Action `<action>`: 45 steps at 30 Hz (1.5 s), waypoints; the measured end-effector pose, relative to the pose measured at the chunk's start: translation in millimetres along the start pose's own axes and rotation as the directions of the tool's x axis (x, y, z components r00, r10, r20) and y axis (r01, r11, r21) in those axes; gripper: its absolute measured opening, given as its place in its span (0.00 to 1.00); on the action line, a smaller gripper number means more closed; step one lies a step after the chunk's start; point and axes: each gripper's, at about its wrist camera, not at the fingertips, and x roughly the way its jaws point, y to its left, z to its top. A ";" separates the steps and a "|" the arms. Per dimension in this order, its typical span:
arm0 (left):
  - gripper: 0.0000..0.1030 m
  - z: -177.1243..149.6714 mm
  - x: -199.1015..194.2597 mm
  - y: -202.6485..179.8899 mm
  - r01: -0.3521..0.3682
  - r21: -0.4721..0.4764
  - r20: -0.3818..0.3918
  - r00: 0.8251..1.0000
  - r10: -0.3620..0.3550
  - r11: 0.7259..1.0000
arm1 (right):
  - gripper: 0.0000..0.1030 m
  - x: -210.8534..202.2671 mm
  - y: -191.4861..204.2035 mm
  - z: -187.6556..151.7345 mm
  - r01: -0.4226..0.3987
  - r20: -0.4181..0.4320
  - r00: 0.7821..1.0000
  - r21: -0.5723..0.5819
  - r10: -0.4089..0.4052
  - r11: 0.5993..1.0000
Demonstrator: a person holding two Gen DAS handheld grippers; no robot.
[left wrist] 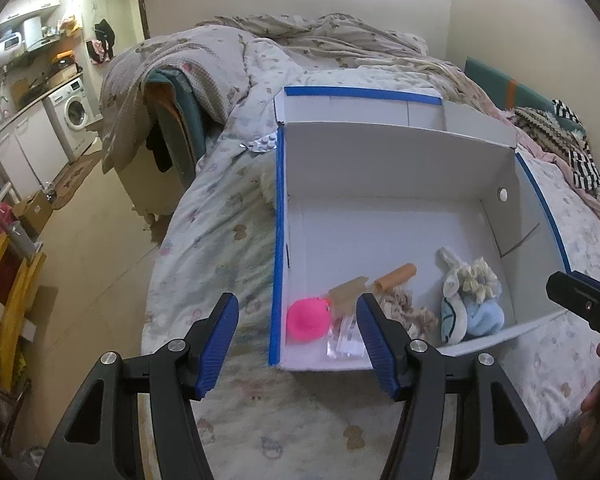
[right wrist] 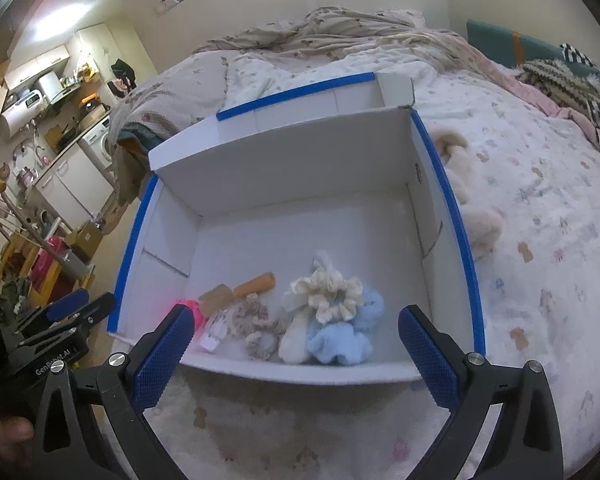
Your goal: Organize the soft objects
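Observation:
A white cardboard box with blue tape on its rim [left wrist: 278, 240] [right wrist: 456, 208] sits on the bed. Inside lie a pink ball [left wrist: 307, 319], an orange tube [left wrist: 396, 276] [right wrist: 256, 283], a beige scrunchie [right wrist: 260, 326], a cream scrunchie [right wrist: 332, 292], a light blue scrunchie [left wrist: 484, 316] [right wrist: 340, 336] and a clear packet [left wrist: 346, 338]. My left gripper [left wrist: 296, 344] is open and empty over the box's near left corner. My right gripper [right wrist: 292, 352] is open and empty above the near edge. A beige plush toy [right wrist: 472, 200] lies on the bed to the right of the box.
The bed's patterned quilt [left wrist: 220, 220] surrounds the box, with rumpled blankets at the back [right wrist: 340, 32]. A blister pack [left wrist: 262, 145] lies by the box's far left corner. The floor and a kitchen area with a washing machine [left wrist: 74, 110] are to the left.

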 end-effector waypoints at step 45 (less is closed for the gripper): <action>0.82 -37.1 -62.4 2.0 0.007 -0.056 0.160 0.987 0.003 0.998 | 1.00 -46.8 25.8 -48.0 0.111 0.211 0.972 -0.041 -0.100 0.993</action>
